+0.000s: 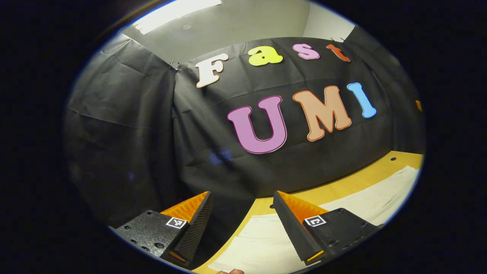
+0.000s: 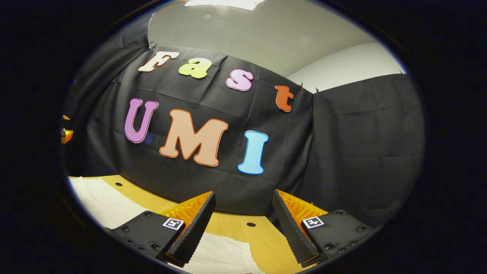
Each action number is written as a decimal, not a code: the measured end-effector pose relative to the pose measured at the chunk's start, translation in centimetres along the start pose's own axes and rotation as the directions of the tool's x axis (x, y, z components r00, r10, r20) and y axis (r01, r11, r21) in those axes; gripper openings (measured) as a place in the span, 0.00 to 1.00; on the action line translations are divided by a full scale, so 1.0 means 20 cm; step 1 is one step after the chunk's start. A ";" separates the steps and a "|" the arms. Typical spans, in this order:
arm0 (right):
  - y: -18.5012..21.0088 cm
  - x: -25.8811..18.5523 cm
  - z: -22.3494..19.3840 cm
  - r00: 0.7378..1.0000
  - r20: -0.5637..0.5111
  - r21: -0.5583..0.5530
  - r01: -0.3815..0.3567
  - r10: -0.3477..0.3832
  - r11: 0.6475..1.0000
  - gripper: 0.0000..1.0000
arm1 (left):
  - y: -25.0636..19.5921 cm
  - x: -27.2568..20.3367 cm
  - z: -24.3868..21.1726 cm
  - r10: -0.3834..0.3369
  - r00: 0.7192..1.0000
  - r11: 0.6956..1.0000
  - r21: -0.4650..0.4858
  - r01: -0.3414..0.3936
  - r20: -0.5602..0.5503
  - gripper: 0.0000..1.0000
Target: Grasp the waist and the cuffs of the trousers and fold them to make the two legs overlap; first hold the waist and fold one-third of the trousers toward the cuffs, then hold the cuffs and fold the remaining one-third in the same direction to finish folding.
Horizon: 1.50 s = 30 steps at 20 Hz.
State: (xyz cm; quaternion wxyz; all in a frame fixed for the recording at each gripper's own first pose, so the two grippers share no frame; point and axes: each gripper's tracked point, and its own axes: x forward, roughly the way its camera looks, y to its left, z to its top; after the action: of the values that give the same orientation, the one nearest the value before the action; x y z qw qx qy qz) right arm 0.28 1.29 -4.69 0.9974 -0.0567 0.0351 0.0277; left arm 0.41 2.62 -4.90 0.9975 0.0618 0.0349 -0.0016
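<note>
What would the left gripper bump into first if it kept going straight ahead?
Probably the black cloth wall. The left gripper is open, held above the table and pale trousers, though depth is hard to judge.

The left gripper view looks forward along the left gripper [image 1: 241, 224], raised above the worktop [image 1: 342, 186] and tilted up, so the black cloth wall [image 1: 213, 125] takes most of the picture, with ceiling at 12 o'clock. Worktop and pale trousers [image 1: 262, 243] lie low, from 6 round to 4 o'clock, close under the camera. The right gripper view rides the right gripper [image 2: 243, 224] at a similar height and tilt, facing the cloth wall [image 2: 342, 144]; its worktop [image 2: 228, 224] and trousers [image 2: 102, 201] sit from 8 to 6 o'clock. Both views share the back wall, the ceiling and the worktop's far edge.
</note>
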 end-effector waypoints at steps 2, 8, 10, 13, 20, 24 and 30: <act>0.00 -0.03 -0.05 1.000 -0.014 -0.052 -0.022 0.022 0.998 0.97 | 0.03 0.00 -0.05 -0.007 1.000 0.997 0.083 0.008 -0.011 0.96; 0.02 -0.15 -0.23 0.989 -0.089 -0.277 -0.137 0.116 0.951 0.97 | 0.06 -0.07 -0.20 -0.090 0.994 0.937 0.331 0.107 -0.066 0.96; 0.07 -0.21 -0.30 0.976 -0.123 -0.339 -0.212 0.181 0.917 0.97 | 0.05 -0.11 -0.27 -0.125 0.987 0.900 0.408 0.154 -0.096 0.96; 0.11 -0.28 -0.41 0.954 -0.174 -0.423 -0.297 0.245 0.856 0.99 | 0.01 -0.15 -0.39 -0.173 0.974 0.852 0.474 0.224 -0.149 0.95; 0.17 -0.44 -0.73 0.885 -0.323 -0.518 -0.462 0.336 0.720 0.97 | -0.13 -0.33 -0.77 -0.314 0.893 0.642 0.621 0.451 -0.324 0.96; 0.21 -0.52 -0.87 0.838 -0.399 -0.536 -0.543 0.373 0.646 0.97 | -0.12 -0.44 -1.00 -0.350 0.820 0.539 0.618 0.572 -0.453 0.96; 0.23 -0.61 -1.08 0.758 -0.515 -0.545 -0.649 0.400 0.531 1.00 | -0.11 -0.53 -1.24 -0.362 0.725 0.395 0.608 0.689 -0.586 0.97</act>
State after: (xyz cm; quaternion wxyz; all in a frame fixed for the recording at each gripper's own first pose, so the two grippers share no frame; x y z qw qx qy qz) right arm -13.61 2.65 -25.63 0.8210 -0.4178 0.2027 0.3321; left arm -11.98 3.51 -28.91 0.7782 0.4841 0.2301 -0.3272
